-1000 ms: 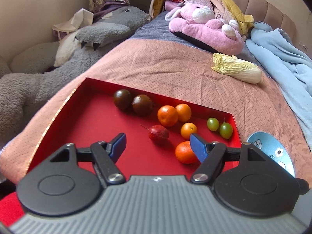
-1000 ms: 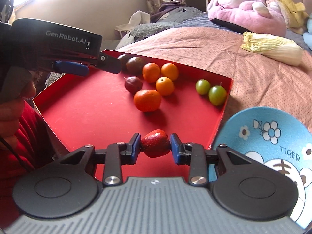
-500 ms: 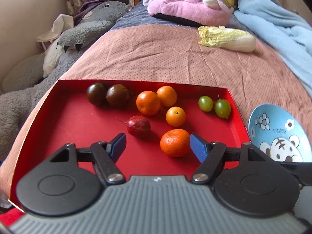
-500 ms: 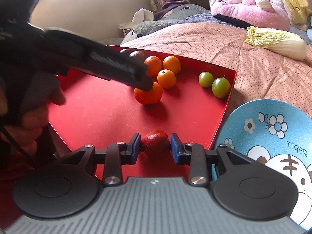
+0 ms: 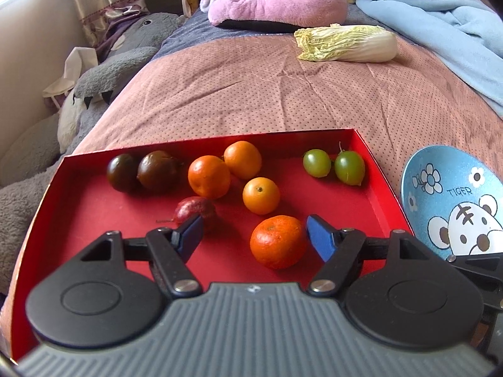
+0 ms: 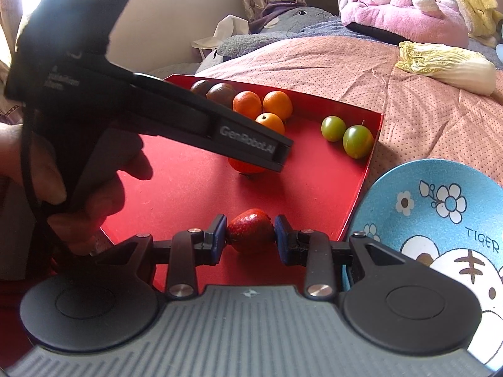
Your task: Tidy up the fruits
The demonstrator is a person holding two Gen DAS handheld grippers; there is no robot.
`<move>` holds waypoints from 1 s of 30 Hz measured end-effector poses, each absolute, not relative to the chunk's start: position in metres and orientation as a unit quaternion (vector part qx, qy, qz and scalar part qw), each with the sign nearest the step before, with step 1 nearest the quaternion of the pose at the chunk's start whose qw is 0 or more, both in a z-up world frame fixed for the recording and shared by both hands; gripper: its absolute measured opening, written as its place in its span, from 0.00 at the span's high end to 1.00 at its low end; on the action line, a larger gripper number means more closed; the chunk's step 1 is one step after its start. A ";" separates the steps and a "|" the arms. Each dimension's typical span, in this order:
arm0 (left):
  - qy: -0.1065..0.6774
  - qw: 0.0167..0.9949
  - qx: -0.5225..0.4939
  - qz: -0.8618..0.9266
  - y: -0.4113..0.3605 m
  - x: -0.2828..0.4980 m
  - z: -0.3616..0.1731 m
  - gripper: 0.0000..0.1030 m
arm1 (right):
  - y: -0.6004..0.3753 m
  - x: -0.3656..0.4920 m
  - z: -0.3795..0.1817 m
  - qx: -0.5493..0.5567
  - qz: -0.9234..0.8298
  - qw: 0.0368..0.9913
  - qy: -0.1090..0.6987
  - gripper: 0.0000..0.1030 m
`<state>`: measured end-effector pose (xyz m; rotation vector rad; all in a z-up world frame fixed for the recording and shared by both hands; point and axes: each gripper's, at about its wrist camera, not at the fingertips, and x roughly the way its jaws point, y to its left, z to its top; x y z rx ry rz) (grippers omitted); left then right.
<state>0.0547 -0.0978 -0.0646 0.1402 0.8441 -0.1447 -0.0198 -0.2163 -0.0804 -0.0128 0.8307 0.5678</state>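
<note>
While the right hand-held gripper [image 6: 250,238] clamps a strawberry [image 6: 250,232], the left hand-held gripper [image 5: 254,235] gapes around a tangerine [image 5: 278,241] without touching it.

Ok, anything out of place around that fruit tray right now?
Yes: a napa cabbage lies on the bedspread beyond the red tray, a vegetable apart from the sorted fruit. In the tray, one dark red fruit and a large mandarin sit outside their pairs.

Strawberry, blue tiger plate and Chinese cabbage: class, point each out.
strawberry [image 6: 250,231], right wrist view, its red middle between the pads.
blue tiger plate [image 5: 452,169], left wrist view, bare blue rim.
Chinese cabbage [image 5: 355,44], left wrist view, its pale midsection.
</note>
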 end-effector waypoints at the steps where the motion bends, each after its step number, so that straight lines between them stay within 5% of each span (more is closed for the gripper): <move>1: 0.406 0.908 0.072 -0.071 -0.100 0.056 -0.066 0.28 | -0.216 -0.020 -0.080 -0.006 0.273 0.876 0.398 0.62; 5: 0.398 0.910 0.083 -0.080 -0.104 0.057 -0.069 0.31 | -0.216 -0.020 -0.079 -0.007 0.272 0.875 0.400 0.62; 11: 0.394 0.910 0.064 -0.116 -0.104 0.056 -0.067 0.63 | -0.217 -0.021 -0.077 -0.007 0.268 0.877 0.399 0.62; 30: 0.384 0.917 0.007 -0.107 -0.084 0.039 -0.050 0.63 | -0.223 -0.033 -0.064 0.000 0.266 0.884 0.385 0.62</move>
